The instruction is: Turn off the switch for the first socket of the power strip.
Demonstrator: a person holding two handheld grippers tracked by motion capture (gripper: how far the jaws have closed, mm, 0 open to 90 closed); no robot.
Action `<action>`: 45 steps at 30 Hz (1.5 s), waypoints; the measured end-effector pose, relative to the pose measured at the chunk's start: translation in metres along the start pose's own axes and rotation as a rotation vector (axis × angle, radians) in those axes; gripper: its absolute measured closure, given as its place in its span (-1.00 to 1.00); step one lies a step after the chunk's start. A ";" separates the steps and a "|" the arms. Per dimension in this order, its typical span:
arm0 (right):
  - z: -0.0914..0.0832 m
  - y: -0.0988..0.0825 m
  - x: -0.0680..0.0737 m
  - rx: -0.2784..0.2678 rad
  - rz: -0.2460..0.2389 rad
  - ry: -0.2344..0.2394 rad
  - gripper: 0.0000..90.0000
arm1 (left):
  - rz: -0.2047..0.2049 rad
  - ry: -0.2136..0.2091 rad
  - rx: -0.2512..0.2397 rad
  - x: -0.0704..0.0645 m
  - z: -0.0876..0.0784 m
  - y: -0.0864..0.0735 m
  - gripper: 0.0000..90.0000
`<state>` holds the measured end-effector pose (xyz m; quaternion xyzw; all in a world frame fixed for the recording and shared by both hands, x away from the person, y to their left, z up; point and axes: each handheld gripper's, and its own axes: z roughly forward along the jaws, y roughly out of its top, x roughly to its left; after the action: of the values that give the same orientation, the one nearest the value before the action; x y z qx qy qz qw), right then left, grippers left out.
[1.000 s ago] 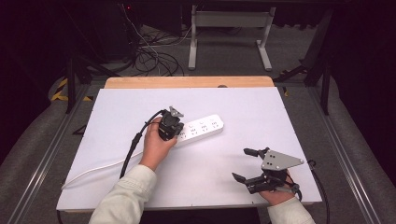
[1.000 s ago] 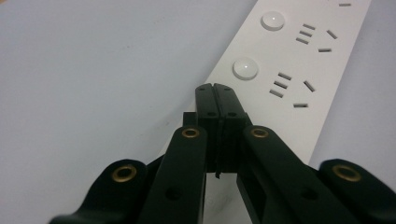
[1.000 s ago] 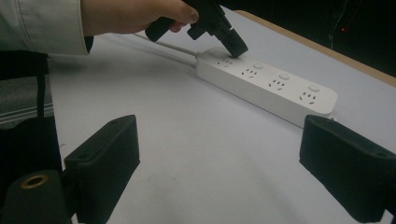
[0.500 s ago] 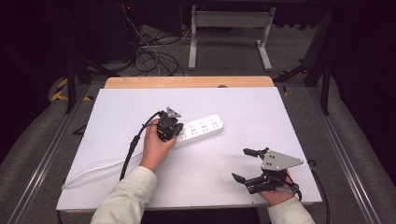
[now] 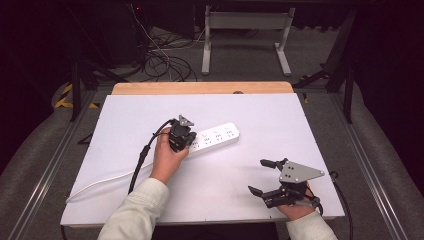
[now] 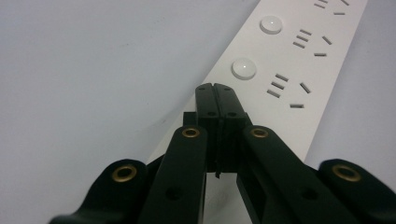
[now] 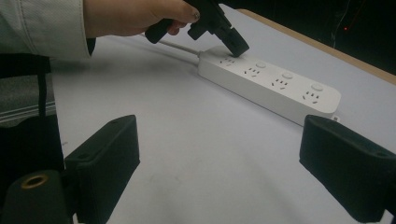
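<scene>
The white power strip [image 5: 212, 140] was laid in the middle of the table [image 5: 300, 130], pressed at one end by the closed left hand-held gripper [image 5: 186, 144], while the right hand-held gripper [image 5: 261, 176] was held wide open and empty nearby.

Left gripper [image 7: 236, 46] tip on power strip [image 7: 271, 86] (cord end); right fingers [image 7: 105, 156] apart.

The black left gripper [image 5: 183, 141] covers the cable end of the long white plastic power strip [image 5: 216, 138]; in the left gripper view its far sockets run off the top edge.
</scene>
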<state>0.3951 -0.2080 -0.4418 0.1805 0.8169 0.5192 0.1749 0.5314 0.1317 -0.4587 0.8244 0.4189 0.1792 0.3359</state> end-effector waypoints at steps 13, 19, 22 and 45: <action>0.002 0.000 0.002 0.004 -0.003 0.007 -0.72 | 0.030 0.055 0.019 -0.008 0.001 0.001 1.00; 0.001 0.000 0.001 -0.001 -0.008 0.004 -0.72 | -0.011 0.037 0.004 -0.004 -0.005 0.002 1.00; 0.001 0.000 0.000 -0.002 -0.003 0.001 -0.72 | -0.015 -0.005 -0.071 -0.005 -0.020 0.006 1.00; 0.000 -0.001 0.001 0.001 -0.002 -0.002 -0.72 | 0.041 -0.040 -0.156 -0.011 -0.052 0.015 0.66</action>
<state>0.3943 -0.2083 -0.4424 0.1800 0.8171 0.5187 0.1761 0.5033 0.1375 -0.4112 0.8074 0.3799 0.2015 0.4038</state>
